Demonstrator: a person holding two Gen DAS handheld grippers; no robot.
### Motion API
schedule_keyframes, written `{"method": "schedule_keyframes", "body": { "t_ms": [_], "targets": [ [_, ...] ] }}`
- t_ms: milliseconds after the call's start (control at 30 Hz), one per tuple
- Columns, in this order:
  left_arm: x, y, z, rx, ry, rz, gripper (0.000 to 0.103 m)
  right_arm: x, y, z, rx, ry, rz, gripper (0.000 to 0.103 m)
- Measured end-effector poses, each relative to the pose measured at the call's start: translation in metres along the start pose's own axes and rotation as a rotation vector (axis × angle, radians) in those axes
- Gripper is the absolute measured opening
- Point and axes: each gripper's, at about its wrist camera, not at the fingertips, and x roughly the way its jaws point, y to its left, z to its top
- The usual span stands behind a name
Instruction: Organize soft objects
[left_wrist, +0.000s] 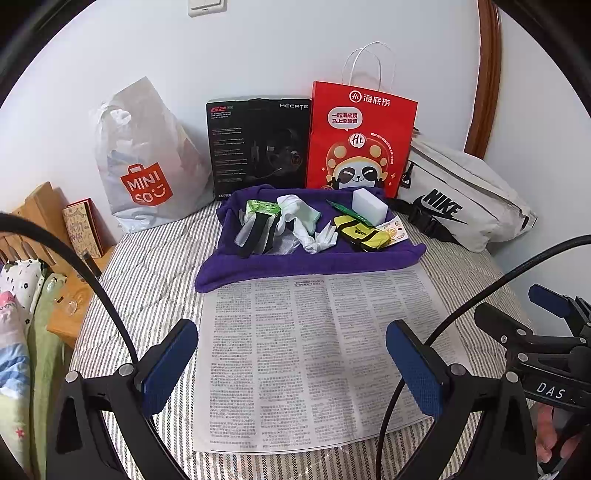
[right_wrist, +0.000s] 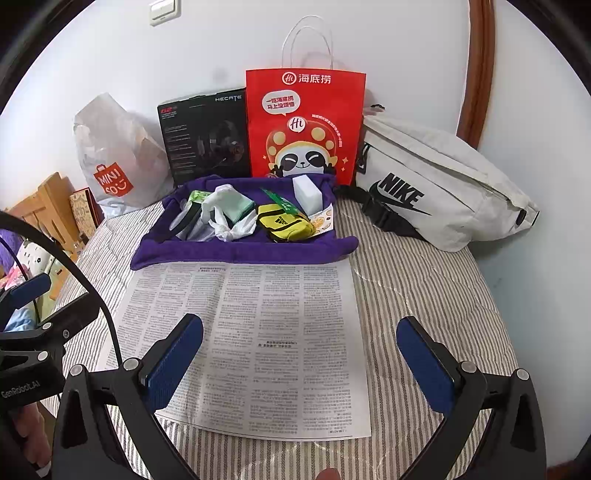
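Note:
A purple towel (left_wrist: 295, 264) (right_wrist: 236, 254) lies on the striped bed with soft items on it: a white plastic bag (left_wrist: 314, 229) (right_wrist: 229, 225), a yellow pouch (left_wrist: 360, 232) (right_wrist: 284, 227), a white sponge block (left_wrist: 369, 203) (right_wrist: 308, 194) and a green packet with black straps (left_wrist: 258, 218) (right_wrist: 192, 208). A newspaper sheet (left_wrist: 314, 354) (right_wrist: 258, 343) lies in front of the towel. My left gripper (left_wrist: 291, 365) hovers open over the newspaper, holding nothing. My right gripper (right_wrist: 299, 358) is open over the same sheet, also holding nothing.
Against the wall stand a Miniso plastic bag (left_wrist: 147, 162) (right_wrist: 114, 155), a black headset box (left_wrist: 258, 144) (right_wrist: 205, 133), a red paper bag (left_wrist: 360, 140) (right_wrist: 304, 125) and a white Nike waist bag (left_wrist: 461, 195) (right_wrist: 436, 184). A wooden shelf (left_wrist: 40, 218) and bedding sit at left.

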Motion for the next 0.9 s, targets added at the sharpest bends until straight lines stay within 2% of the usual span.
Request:
{"method": "schedule_keyframes", "body": {
  "t_ms": [900],
  "targets": [
    [0.0032,0.0069,-0.0016,-0.003,0.007,-0.001,0.103,-0.0020,0.0025,0.0016,-0.015,-0.006,-0.027,0.103]
  ]
}}
